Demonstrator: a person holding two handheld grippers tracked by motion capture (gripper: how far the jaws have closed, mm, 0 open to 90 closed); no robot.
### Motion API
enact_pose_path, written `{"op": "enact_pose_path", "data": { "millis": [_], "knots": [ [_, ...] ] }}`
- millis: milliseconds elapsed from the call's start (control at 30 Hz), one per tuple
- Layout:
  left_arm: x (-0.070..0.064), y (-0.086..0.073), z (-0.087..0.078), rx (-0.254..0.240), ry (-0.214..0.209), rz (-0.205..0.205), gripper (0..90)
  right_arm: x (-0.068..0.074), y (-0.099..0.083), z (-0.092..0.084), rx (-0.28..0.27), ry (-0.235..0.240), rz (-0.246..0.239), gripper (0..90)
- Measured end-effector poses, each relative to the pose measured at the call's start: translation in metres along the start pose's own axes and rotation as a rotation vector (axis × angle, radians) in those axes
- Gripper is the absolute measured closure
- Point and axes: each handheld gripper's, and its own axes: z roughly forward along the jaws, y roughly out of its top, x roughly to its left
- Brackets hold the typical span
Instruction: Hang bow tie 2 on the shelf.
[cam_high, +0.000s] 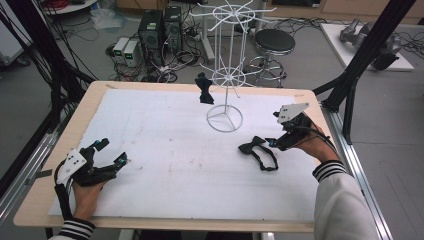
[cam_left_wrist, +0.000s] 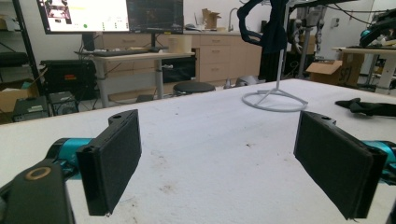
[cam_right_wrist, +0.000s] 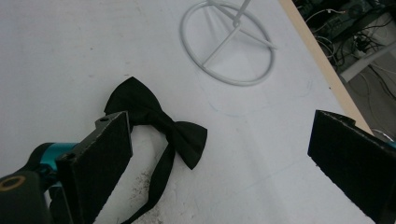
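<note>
Right gripper view: right gripper (cam_right_wrist: 219, 154), fingers spread wide, should straddle the bow tie's (cam_right_wrist: 156, 119) knot before clenching; left gripper (cam_left_wrist: 224, 163) rests released.

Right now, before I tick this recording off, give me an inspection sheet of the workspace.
Surface: white mat on a wooden table, with faint dark smudges.
Job's things: white wire rack standing upright at the far centre; one black bow tie hanging on it; a second bow tie lying flat on the mat with its strap looped beside it.
Clutter: nothing seen on the mat.
Grippers: left gripper open, resting near the left edge; right gripper open, just beside the flat bow tie, not touching it.
Cables: a black cable trails from the left gripper.
Surroundings: stool, computer towers, floor cables.
</note>
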Motion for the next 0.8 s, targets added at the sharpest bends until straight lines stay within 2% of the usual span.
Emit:
{"op": "enact_pose_path", "data": {
  "millis": [133,400,600,800],
  "knots": [
    [0.000,0.000,0.000,-0.001,-0.001,0.002,15.4,0.001,0.001,0.009,0.024,0.023,-0.020,5.6],
    [-0.001,0.000,0.000,-0.004,0.000,0.002,15.4,0.003,0.001,0.025,0.049,0.081,-0.016,5.6],
    [-0.001,0.000,0.000,-0.003,-0.003,0.003,15.5,0.003,0.001,0.034,0.063,0.100,-0.009,5.6],
    [-0.001,0.000,0.000,0.000,-0.003,0.010,15.4,0.003,-0.001,0.041,0.091,0.114,-0.031,5.6]
  ]
}}
